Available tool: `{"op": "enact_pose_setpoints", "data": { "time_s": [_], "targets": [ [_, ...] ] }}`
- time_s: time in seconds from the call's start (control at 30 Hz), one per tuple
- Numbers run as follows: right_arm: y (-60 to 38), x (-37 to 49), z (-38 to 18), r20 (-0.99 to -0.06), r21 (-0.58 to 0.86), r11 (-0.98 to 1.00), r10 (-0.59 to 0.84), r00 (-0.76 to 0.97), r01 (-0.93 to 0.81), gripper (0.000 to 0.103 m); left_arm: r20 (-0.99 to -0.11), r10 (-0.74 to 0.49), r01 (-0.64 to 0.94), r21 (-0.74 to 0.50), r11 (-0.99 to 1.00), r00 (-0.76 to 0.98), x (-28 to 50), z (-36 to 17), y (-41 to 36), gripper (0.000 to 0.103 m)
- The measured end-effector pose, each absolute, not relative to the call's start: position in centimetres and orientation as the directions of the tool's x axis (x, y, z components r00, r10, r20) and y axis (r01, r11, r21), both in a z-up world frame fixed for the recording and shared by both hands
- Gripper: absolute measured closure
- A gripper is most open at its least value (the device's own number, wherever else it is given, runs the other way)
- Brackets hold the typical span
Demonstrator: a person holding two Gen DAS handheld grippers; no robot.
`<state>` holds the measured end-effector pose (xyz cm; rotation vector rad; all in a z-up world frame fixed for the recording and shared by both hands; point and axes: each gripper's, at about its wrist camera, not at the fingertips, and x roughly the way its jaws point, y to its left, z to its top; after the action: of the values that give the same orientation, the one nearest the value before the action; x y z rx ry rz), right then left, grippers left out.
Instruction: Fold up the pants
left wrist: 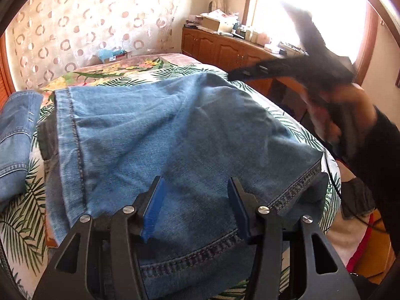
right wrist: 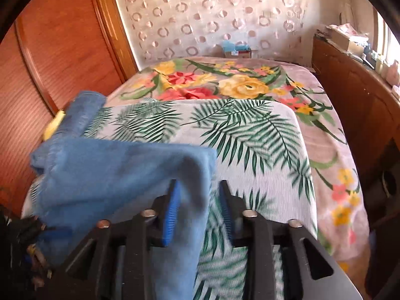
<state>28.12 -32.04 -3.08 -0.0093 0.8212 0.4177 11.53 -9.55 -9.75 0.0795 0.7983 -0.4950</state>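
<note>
Left gripper parted over jeans; right gripper parted, denim fold between pads, unpinched

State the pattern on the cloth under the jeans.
Green palm fronds on white cloth; clearest in the right wrist view.

No text, label, brand or number can be read in either view. The small box at the head of the bed carries a pale label, too small and blurred to make out, and the papers and boxes on the wooden cabinet show no legible print.
</note>
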Motion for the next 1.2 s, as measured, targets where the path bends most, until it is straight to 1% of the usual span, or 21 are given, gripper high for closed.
{"op": "enact_pose_setpoints", "data": {
  "time_s": [0.03,0.1,0.33,0.47,0.7,0.73,0.77,0.8,0.83,0.93,1.2],
  "targets": [
    [-32.2,27.0,-2.9,-0.707,0.154,0.918,0.361,0.608,-0.366,0.054,-0.702,-0.389,0.451,-0.108,0.886,0.596,11.4,-9.6,-9.5,0.05],
    [-32.8,25.0,-3.3,-0.7,0.171,0.912,0.378,0.606,-0.372,0.052,-0.702,-0.373,0.446,-0.088,0.891,0.607,11.0,-9.4,-9.6,0.05],
    [-33.6,19.7,-5.1,-0.732,0.17,0.917,0.362,0.577,-0.36,0.051,-0.695,-0.349,0.427,-0.067,0.902,0.629,10.7,-9.2,-8.5,0.05],
    [-34.0,18.8,-6.3,-0.754,0.172,0.923,0.347,0.557,-0.343,0.049,-0.7,-0.312,0.383,-0.059,0.922,0.643,12.1,-9.4,-6.9,0.05],
    [-34.5,19.3,-7.2,-0.731,0.283,0.903,0.421,0.537,-0.324,0.049,-0.7,-0.317,0.375,-0.075,0.924,0.64,12.5,-10.0,-5.2,0.05],
    [-34.5,19.2,-7.0,-0.729,0.297,0.899,0.431,0.531,-0.322,0.056,-0.698,-0.313,0.369,-0.075,0.926,0.644,12.4,-10.0,-4.8,0.05],
    [-34.2,18.9,-6.9,-0.726,0.313,0.892,0.446,0.523,-0.326,0.061,-0.697,-0.313,0.364,-0.08,0.928,0.645,12.4,-10.0,-4.5,0.05],
    [-34.1,18.9,-6.8,-0.722,0.326,0.884,0.461,0.516,-0.334,0.074,-0.695,-0.319,0.36,-0.093,0.928,0.644,12.3,-10.0,-3.9,0.05],
    [-34.0,19.2,-6.7,-0.716,0.339,0.876,0.476,0.51,-0.342,0.09,-0.694,-0.323,0.356,-0.102,0.929,0.643,12.3,-9.9,-3.5,0.05],
    [-33.7,19.2,-5.0,-0.688,0.331,0.873,0.484,0.541,-0.359,0.094,-0.688,-0.327,0.348,-0.115,0.931,0.647,12.3,-9.5,-2.6,0.05],
    [-29.2,19.1,0.8,-0.615,0.283,0.856,0.508,0.603,-0.433,0.095,-0.636,-0.257,0.258,-0.093,0.962,0.728,10.4,-6.8,2.2,0.05]
  ]
}}
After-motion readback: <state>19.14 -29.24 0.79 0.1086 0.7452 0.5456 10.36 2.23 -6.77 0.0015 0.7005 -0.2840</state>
